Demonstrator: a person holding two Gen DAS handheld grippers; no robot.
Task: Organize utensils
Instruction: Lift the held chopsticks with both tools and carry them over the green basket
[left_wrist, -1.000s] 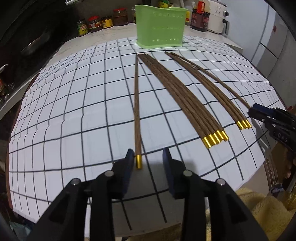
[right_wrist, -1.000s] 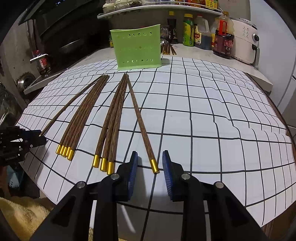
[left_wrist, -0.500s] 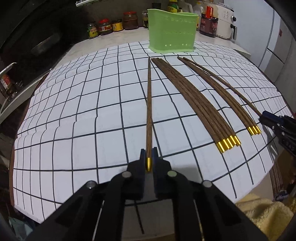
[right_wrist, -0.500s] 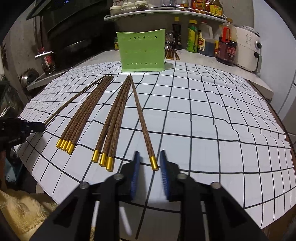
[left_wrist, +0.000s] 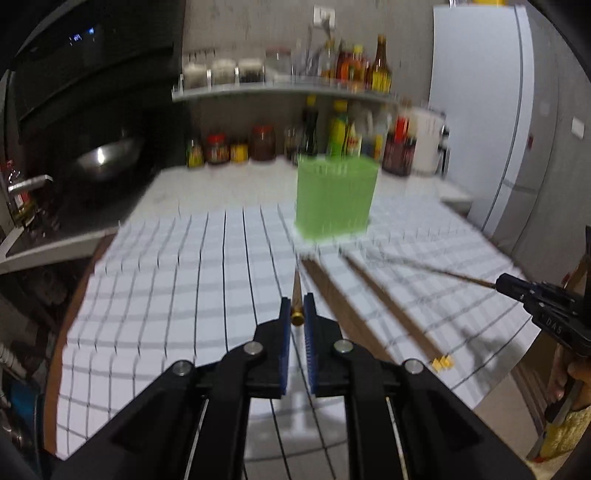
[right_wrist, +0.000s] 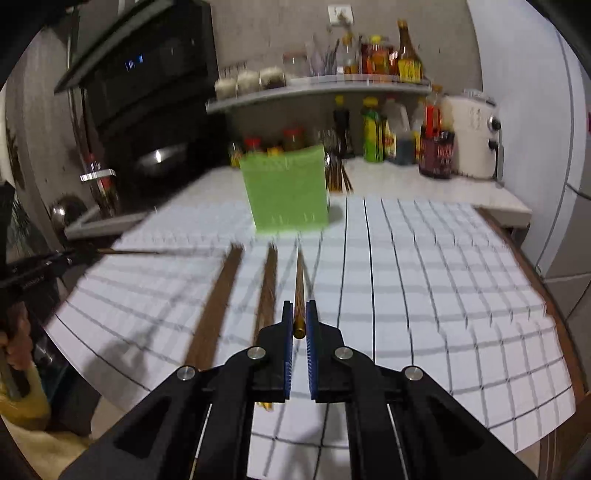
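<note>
My left gripper (left_wrist: 296, 312) is shut on the gold-capped end of a brown wooden chopstick (left_wrist: 296, 291), lifted off the gridded white mat (left_wrist: 166, 295). My right gripper (right_wrist: 299, 321) is shut on the gold tip of another chopstick (right_wrist: 299, 284), also raised. Two bundles of chopsticks (right_wrist: 218, 306) still lie on the mat between them. The green perforated utensil holder (left_wrist: 334, 197) stands upright at the mat's far edge, ahead of both grippers. Each gripper shows at the edge of the other's view with its chopstick sticking out. Both views are blurred by motion.
Jars and sauce bottles (left_wrist: 258, 144) line the counter and shelf behind the holder. A white appliance (right_wrist: 472, 136) stands at the back right, a sink with a metal bowl (left_wrist: 107, 155) at the left. A hand (left_wrist: 576, 384) and yellow cloth sit at the near edge.
Both grippers closed on the gold ends of a chopstick each, then rose and tilted up, lifting the chopsticks off the mat. The holder now sits lower and closer in both views.
</note>
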